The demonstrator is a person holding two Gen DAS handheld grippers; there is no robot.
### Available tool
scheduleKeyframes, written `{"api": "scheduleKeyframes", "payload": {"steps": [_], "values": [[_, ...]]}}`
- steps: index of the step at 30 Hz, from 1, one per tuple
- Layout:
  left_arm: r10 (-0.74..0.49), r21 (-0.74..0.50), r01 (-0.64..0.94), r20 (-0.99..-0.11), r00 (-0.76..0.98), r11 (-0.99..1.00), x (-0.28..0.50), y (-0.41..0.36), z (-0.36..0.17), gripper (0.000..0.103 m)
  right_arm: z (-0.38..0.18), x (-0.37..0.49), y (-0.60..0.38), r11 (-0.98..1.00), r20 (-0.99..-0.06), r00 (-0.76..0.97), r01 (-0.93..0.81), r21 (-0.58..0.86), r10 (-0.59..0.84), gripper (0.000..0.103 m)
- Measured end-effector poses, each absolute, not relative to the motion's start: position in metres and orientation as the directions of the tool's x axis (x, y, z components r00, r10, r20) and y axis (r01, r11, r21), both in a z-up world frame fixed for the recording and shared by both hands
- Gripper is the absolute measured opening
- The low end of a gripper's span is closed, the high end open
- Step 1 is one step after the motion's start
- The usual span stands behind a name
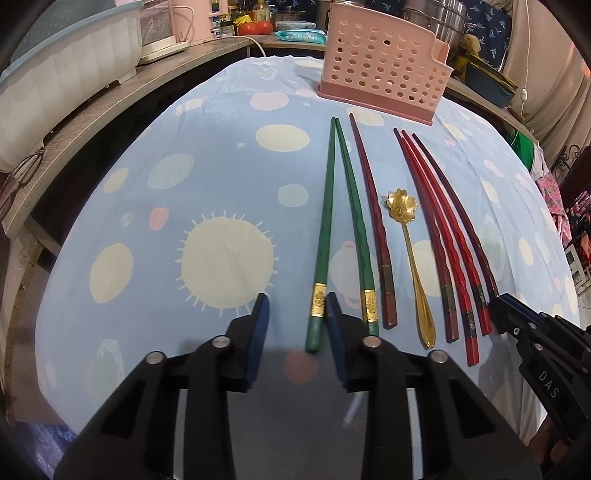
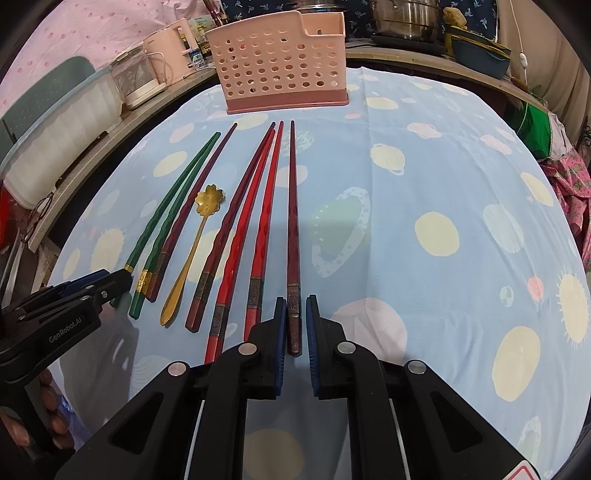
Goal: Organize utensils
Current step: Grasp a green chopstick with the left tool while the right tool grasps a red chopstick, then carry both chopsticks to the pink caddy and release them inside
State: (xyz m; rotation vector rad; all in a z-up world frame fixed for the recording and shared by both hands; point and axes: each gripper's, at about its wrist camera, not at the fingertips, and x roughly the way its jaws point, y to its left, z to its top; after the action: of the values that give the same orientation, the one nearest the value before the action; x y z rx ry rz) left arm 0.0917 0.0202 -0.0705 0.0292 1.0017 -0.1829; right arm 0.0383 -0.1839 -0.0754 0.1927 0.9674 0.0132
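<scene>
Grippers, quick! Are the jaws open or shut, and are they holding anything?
Left gripper: open, jaws on either side of a green chopstick, not gripping it.
Right gripper: open, jaws on either side of a dark red chopstick, not yet closed.

Worktop cloth [image 2: 424, 177]: pale blue, printed with suns and planets. Side shelf [image 1: 110, 107]: white tub [image 1: 62, 81], pink kettle [image 1: 188, 18], spectacles [image 1: 22, 173]. Behind: steel pots [image 2: 406, 16], two tomatoes [image 1: 256, 26], possibly a wipes packet [image 1: 301, 35].
</scene>
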Motion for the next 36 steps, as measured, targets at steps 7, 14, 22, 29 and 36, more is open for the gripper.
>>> {"api": "scheduleKeyframes", "payload": {"steps": [7, 14, 22, 29, 36], "values": [[-0.164, -0.082, 0.178, -0.840, 0.517, 0.981, 0.091, 0.020, -0.069, 0.009, -0.075, 0.037, -0.184, 0.982, -0.817, 0.568, 0.074, 0.171, 0.099, 0.007], [-0.192, -0.117, 0.174, -0.840, 0.508, 0.978, 0.088, 0.023, -0.065, 0.008, -0.072, 0.034, -0.185, 0.981, -0.814, 0.570, 0.074, 0.181, 0.107, 0.007], [-0.215, -0.143, 0.170, -0.807, 0.551, 0.975, 0.082, 0.029, -0.040, 0.007, -0.057, 0.027, -0.190, 0.978, -0.794, 0.597, 0.075, 0.196, 0.114, 0.007], [-0.233, -0.166, 0.166, -0.768, 0.597, 0.972, 0.081, 0.032, -0.010, 0.007, -0.025, 0.022, -0.199, 0.973, -0.742, 0.661, 0.079, 0.216, 0.111, 0.007], [-0.257, -0.184, 0.180, -0.727, 0.636, 0.966, 0.087, 0.032, 0.020, 0.007, 0.011, 0.023, -0.213, 0.959, -0.675, 0.726, 0.081, 0.273, 0.131, 0.007]]}}
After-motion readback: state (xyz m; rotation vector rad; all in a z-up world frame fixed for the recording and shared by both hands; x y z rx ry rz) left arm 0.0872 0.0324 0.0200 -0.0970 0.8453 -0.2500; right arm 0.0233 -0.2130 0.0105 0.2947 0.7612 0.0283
